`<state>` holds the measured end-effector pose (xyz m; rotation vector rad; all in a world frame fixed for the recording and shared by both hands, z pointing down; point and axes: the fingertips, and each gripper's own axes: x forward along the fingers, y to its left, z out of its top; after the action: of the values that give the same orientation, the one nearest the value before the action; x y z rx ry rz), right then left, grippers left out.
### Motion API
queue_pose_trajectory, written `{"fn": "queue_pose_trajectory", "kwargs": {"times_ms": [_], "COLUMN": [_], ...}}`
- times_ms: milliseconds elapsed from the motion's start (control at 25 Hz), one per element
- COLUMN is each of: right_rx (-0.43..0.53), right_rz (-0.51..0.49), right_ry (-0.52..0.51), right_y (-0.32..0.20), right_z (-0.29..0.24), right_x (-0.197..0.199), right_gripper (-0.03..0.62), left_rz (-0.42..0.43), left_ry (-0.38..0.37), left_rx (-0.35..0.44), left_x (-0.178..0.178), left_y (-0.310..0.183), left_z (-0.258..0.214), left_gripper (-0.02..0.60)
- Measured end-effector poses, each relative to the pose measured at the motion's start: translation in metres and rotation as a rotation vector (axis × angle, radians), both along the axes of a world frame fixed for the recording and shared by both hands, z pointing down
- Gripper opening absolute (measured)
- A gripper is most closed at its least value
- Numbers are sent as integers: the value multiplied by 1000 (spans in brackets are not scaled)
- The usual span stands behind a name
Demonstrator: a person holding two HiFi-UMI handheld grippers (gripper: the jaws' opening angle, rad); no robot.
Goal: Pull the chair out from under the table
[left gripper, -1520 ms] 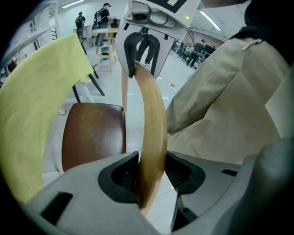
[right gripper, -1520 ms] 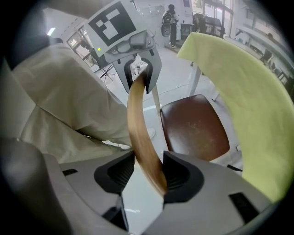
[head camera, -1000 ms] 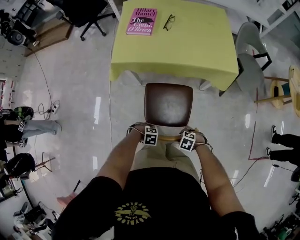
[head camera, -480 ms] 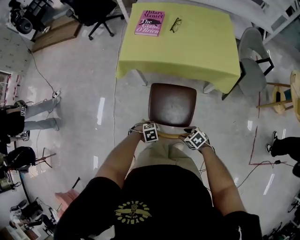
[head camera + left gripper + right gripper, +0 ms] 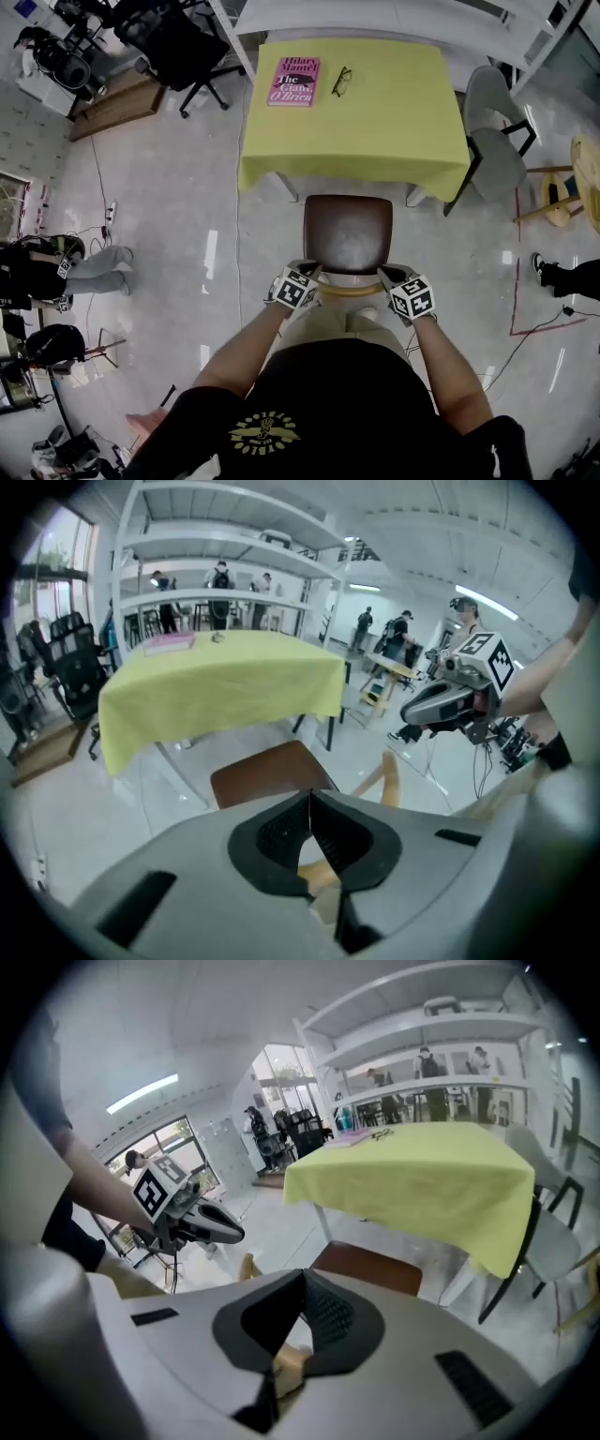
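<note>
Both of the person's arms (image 5: 244, 342) reach down in front, one tool at each end of the chair's curved wooden backrest (image 5: 347, 290). That is the two-sided hold that would drag it straight. The left tool (image 5: 310, 794) has just clenched, its tips meeting on nothing; pale wood shows only through the gap behind them. The right tool (image 5: 304, 1274) has just closed likewise, empty. Neither grips the rail, so I judge the pull finished. The chair (image 5: 348, 230) stands on the floor just in front of the surface (image 5: 375, 131), its brown seat clear of the yellow cloth's hem. Farther on lie a pink book (image 5: 293, 81) and glasses (image 5: 341, 81). A grey chair (image 5: 497, 141) waits at the right side.
</note>
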<state>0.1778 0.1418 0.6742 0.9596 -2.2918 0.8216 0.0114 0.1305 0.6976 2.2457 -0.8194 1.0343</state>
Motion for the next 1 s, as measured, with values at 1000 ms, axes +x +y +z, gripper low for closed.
{"fn": "queue_pose_trajectory", "kwargs": {"times_ms": [1000], "right_rx": [490], "right_rz": [233], "right_ry": [-152], "right_y": [-95], "right_z": [-234], "right_x": [1], "right_gripper": [11], "left_rz": [-137], "left_ry": [273], "left_rx": [600], "left_x": [-3], "left_y": [-121], "left_z": [-278], "left_gripper": [9]}}
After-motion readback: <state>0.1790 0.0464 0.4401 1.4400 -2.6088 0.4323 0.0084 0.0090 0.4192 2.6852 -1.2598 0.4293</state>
